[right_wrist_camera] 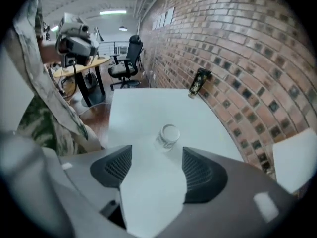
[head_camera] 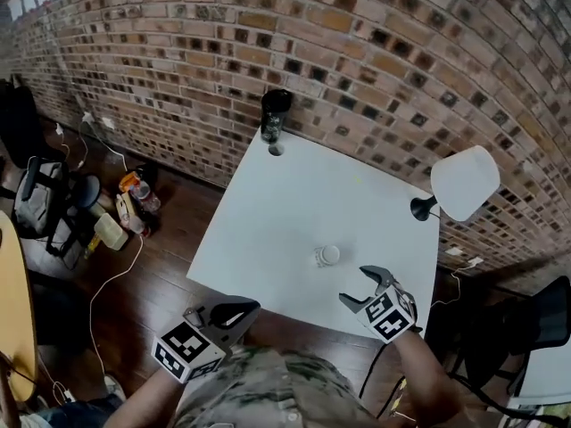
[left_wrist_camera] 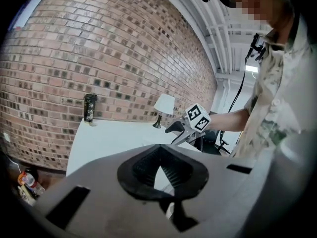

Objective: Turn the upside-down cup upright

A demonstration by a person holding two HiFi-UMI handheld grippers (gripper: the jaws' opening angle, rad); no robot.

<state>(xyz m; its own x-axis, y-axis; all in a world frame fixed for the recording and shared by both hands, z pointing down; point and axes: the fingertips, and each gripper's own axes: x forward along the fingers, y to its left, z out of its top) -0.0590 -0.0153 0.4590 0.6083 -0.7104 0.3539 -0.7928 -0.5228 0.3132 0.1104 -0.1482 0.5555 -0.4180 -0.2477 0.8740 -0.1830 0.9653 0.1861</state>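
A small clear cup [head_camera: 326, 256] stands upside down on the white table [head_camera: 268, 212], toward its near right part. My right gripper [head_camera: 360, 287] hovers just short of the cup, at its near right, jaws open and empty. In the right gripper view the cup [right_wrist_camera: 168, 135] sits a little beyond the gap between the open pads [right_wrist_camera: 113, 165], slightly right of centre. My left gripper [head_camera: 239, 311] hangs off the table's near edge, well left of the cup, its jaws shut on nothing. The left gripper view shows the closed pads [left_wrist_camera: 171, 168] and the right gripper [left_wrist_camera: 181, 128] across the table.
A tall black can [head_camera: 275, 114] stands at the table's far edge beside a small round lid [head_camera: 276, 150]. A white-shaded lamp [head_camera: 464, 183] stands at the far right corner. A brick wall runs behind. Bottles, bags and cables [head_camera: 125, 208] lie on the floor at the left.
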